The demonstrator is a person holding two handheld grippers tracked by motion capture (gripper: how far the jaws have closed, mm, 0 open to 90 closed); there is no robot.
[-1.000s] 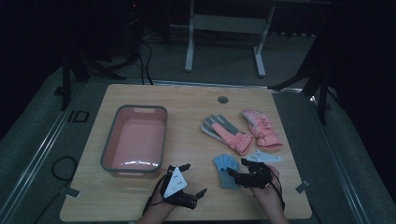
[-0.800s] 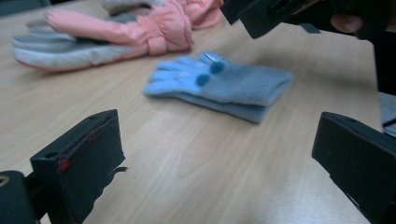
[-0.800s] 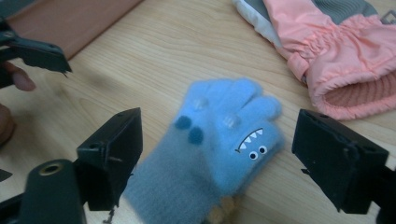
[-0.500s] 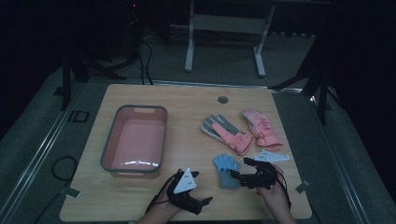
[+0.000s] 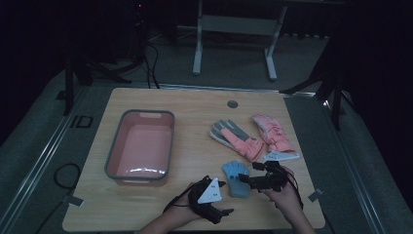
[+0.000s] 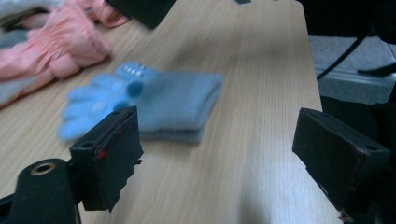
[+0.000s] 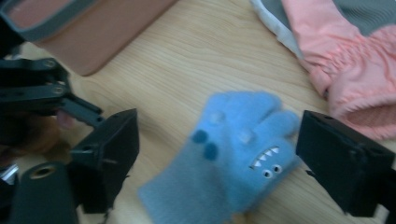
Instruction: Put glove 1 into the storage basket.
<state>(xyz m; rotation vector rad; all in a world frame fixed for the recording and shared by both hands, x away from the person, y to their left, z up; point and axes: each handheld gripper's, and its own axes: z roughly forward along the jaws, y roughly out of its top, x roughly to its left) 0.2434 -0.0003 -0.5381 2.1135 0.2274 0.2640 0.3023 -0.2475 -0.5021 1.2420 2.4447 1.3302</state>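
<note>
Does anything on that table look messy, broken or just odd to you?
Nothing looks broken or spilled. The small blue monster-face gloves lie flat in a neat stack near the front edge, between the two grippers. The two pink and grey gloves lie loosely side by side, angled. The pink tub holds nothing.

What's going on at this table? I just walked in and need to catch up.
A person works two handheld grippers over small blue gloves lying flat on the table. The right gripper is open with the gloves between its fingers, not pressed. The left gripper is open just short of their cuffs; its jaws have just been closing. Pink gloves and a pink bin sit untouched.
</note>
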